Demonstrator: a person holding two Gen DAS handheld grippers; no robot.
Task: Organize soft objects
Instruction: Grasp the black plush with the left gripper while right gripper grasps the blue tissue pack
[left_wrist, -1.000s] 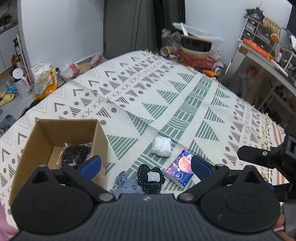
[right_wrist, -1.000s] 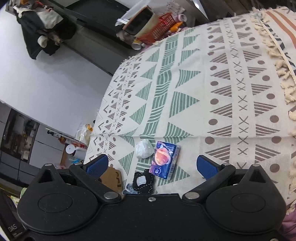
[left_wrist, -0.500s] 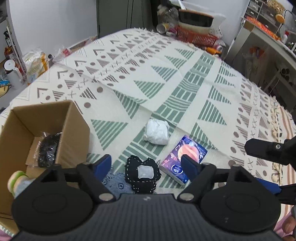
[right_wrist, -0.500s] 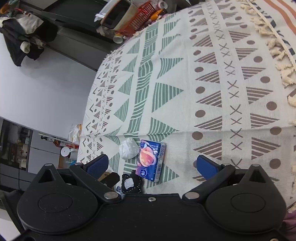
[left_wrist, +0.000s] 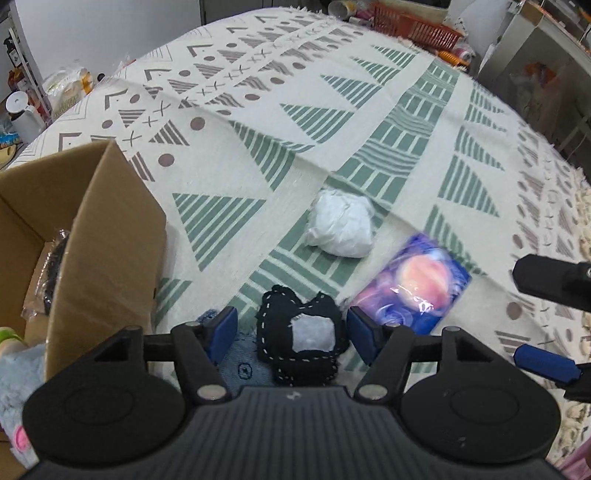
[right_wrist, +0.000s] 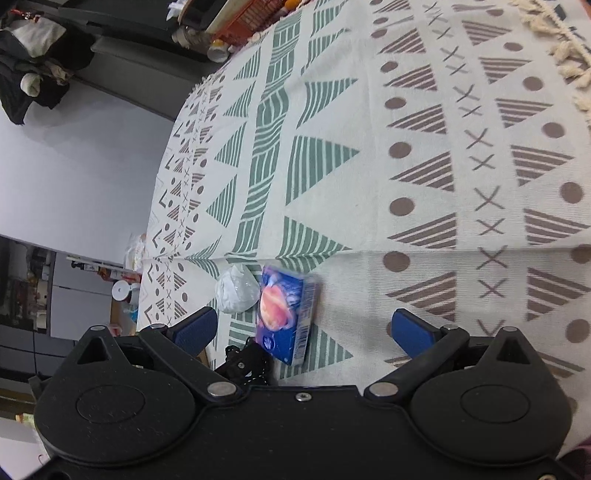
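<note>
I have the left claw (left_wrist: 288, 334) spread wide, empty, straddling the black pouch (left_wrist: 301, 332) on the patterned cloth (left_wrist: 332, 147) beside the cardboard box (left_wrist: 107, 240); next I judge it must lower, pinch, while the right claw (right_wrist: 301, 328) waits open.

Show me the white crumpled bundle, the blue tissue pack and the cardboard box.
white crumpled bundle (left_wrist: 341, 227), left wrist view, its middle.
blue tissue pack (right_wrist: 282, 314), right wrist view, printed top face.
cardboard box (left_wrist: 107, 236), left wrist view, outer side wall.

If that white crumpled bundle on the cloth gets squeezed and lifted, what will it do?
The white crumpled bundle looks like wadded thin plastic or tissue, so it would probably squash and feel very light. Its creased, lumpy shape suggests it won't roll far. The left tool is open over the black patch, not over it.
</note>
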